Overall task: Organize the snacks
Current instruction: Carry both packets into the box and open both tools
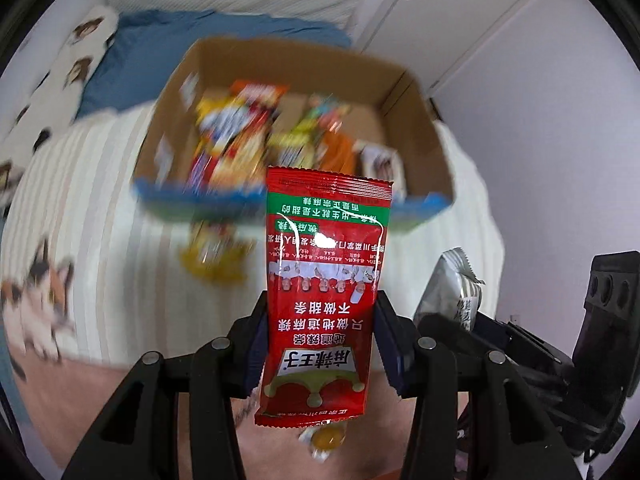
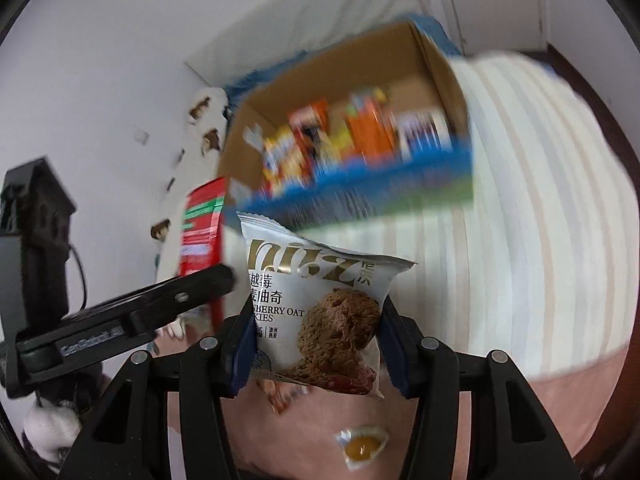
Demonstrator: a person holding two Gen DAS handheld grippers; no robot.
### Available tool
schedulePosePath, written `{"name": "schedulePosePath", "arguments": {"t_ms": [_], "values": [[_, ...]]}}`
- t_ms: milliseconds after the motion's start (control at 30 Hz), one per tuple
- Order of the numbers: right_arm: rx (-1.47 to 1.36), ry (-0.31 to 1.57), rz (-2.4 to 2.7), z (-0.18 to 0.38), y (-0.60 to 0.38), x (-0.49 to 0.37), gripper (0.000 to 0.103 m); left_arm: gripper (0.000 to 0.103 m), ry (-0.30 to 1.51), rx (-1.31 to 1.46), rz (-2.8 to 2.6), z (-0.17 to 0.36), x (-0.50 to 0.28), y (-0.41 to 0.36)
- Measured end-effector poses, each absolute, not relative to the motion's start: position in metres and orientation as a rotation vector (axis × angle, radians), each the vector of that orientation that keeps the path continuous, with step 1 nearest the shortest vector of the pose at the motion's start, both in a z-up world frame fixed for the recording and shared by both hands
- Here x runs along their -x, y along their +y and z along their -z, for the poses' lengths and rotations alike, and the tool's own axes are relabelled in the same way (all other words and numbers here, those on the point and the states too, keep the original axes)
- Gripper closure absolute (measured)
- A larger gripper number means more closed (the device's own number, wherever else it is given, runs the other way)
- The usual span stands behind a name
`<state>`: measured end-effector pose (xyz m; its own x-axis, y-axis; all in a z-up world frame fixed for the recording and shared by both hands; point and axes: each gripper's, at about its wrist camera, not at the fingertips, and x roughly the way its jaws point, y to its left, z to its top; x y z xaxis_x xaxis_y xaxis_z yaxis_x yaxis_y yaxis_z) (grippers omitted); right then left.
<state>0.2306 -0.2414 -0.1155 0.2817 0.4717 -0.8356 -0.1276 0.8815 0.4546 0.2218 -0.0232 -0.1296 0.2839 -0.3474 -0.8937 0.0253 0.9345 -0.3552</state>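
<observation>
Left wrist view: a red snack packet (image 1: 324,292) stands upright between the pads of the left hand-held gripper (image 1: 320,344), which is clamped on its lower half — the printed text reads upside down. Beyond it, a cardboard box (image 1: 416,120) with a blue front edge sits on a striped bed cover (image 1: 100,200), holding a blurred mix of coloured snack packs (image 1: 248,128); one yellow pack (image 1: 212,256) lies on the cover just in front of the box. Right wrist view: the right hand-held gripper (image 2: 316,344) is closed on a white oat cookie packet (image 2: 316,300), tilted slightly, with the same box behind it. Below both grippers a small clear-wrapped yellow sweet (image 2: 362,446) lies on a pink surface (image 2: 400,420).
</observation>
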Motion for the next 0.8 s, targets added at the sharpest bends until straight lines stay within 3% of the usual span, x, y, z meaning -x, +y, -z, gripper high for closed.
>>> {"name": "schedulePosePath", "arguments": {"t_ms": [333, 533, 800], "values": [[-0.194, 1.201, -0.335, 0.082, -0.232, -0.399, 0.047, 0.058, 1.310, 0.226, 0.246, 0.117, -0.400, -0.035], [-0.091, 1.266, -0.254, 0.113, -0.218, -0.484, 0.047, 0.058, 1.398, 0.198, 0.210, 0.159, -0.475, -0.034], [-0.050, 1.330, -0.204, 0.158, -0.218, -0.531, 0.047, 0.058, 1.491, 0.209, 0.196, 0.208, -0.507, -0.032]]}}
